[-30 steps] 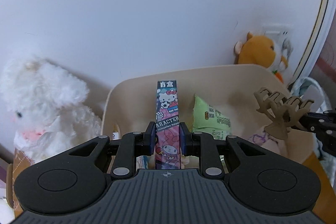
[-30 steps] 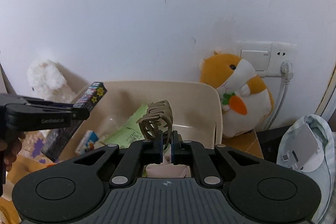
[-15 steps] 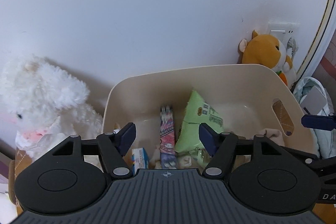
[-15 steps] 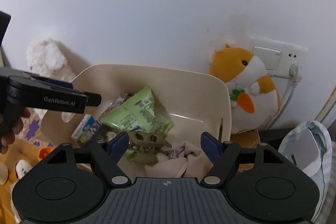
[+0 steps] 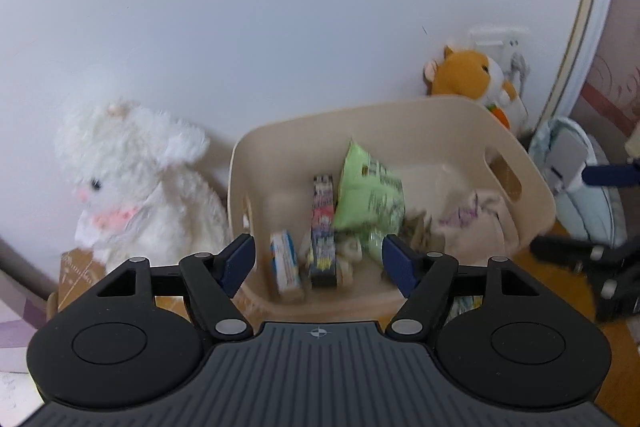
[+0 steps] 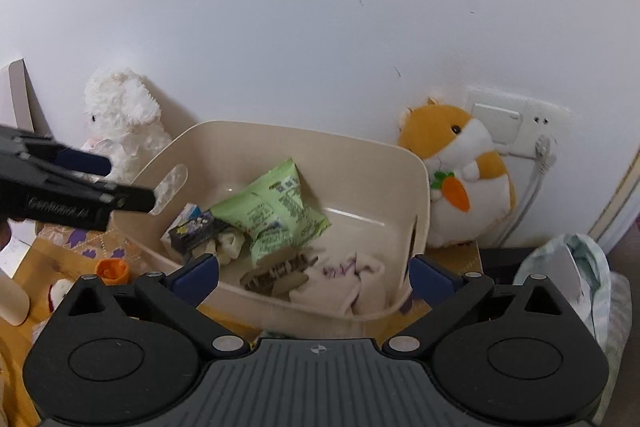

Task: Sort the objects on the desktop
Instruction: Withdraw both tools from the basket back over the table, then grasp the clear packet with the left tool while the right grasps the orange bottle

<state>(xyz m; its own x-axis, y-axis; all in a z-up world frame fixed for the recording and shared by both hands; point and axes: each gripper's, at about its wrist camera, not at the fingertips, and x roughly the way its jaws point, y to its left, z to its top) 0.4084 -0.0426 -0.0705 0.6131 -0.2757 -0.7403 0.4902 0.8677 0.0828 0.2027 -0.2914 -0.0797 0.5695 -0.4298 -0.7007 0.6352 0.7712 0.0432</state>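
A beige bin [image 5: 400,115] [image 6: 360,155] stands by the wall. In it lie a cartoon-print box [image 5: 323,227] [image 6: 198,233], a green snack bag [image 5: 370,195] [image 6: 276,211], a brown hair claw [image 6: 280,273], a small blue-white carton [image 5: 285,263] and a pale cloth [image 6: 344,281]. My left gripper [image 5: 318,261] is open and empty, in front of the bin. My right gripper [image 6: 314,277] is open and empty, above the bin's near edge. The left gripper also shows at the left of the right wrist view [image 6: 72,187].
A white plush lamb [image 5: 132,179] [image 6: 124,123] sits left of the bin. An orange hamster plush [image 5: 476,79] [image 6: 460,171] sits to its right by a wall socket [image 6: 516,119]. A pale bag [image 6: 568,275] lies at the right. A small orange object [image 6: 113,269] lies on the patterned cloth.
The left gripper opened and the cartoon box dropped into the bin. The right gripper opened and the hair claw dropped into the bin. Both grippers have drawn back.
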